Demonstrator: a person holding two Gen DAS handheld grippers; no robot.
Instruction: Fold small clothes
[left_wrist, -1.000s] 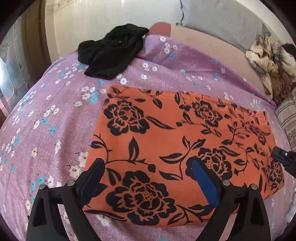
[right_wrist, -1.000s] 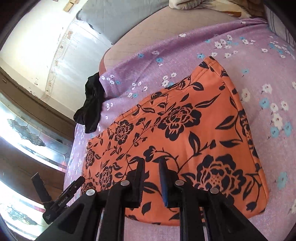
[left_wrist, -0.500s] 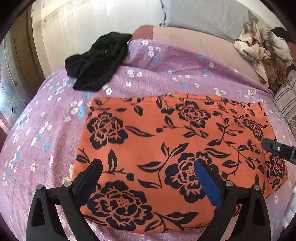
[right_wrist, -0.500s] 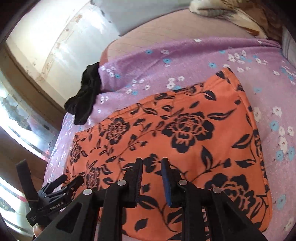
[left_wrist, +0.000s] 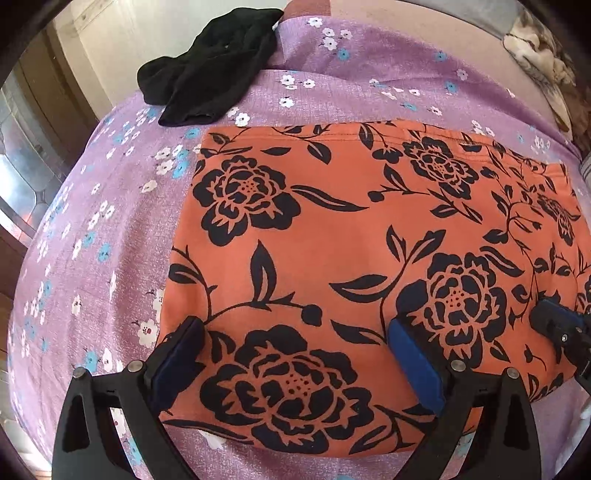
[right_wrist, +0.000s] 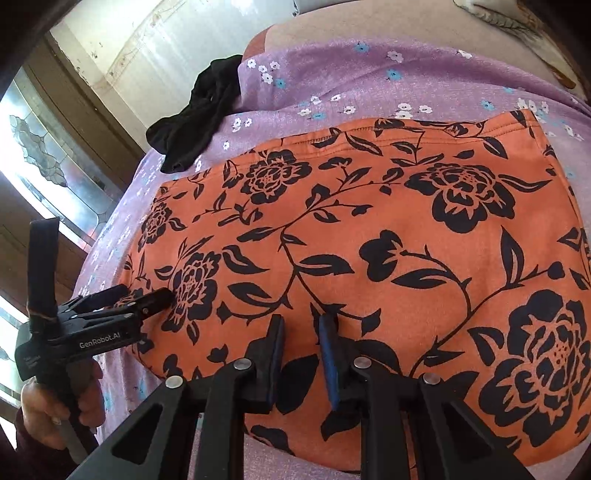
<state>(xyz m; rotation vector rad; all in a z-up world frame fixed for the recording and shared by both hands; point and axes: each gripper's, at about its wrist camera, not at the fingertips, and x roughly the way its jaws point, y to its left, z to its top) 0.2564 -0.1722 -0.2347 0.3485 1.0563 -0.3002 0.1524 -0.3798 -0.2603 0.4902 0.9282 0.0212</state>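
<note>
We see an orange garment with black flowers (left_wrist: 332, 258) lying flat on a bed covered by a purple sheet with small white and blue blossoms (left_wrist: 92, 221). In the left wrist view the garment fills the centre and right of the frame, its stitched hem running along the upper edge and its near edge curving along the bottom. In the right wrist view it fills the middle and lower right in the same way.

The left gripper (left_wrist: 295, 365) has its jaws spread wide over the lower part of the garment, with one printed flower between the blue pads and nothing pinched. In the right wrist view we find that same gripper at the left of the frame, over the garment's left edge, with a hand (right_wrist: 48, 417) on its handle at the lower left.

The right gripper (right_wrist: 301, 354) has its jaws drawn close with a narrow gap between them, above the garment's near middle; no cloth is caught between the pads. Its tip shows at the right edge of the left wrist view.

A black garment (left_wrist: 210, 70) lies crumpled at the upper left of the left wrist view, on the sheet, just beyond the orange garment's far left corner and apart from it. A patterned beige cloth (left_wrist: 539, 48) lies bunched at the upper right.
</note>
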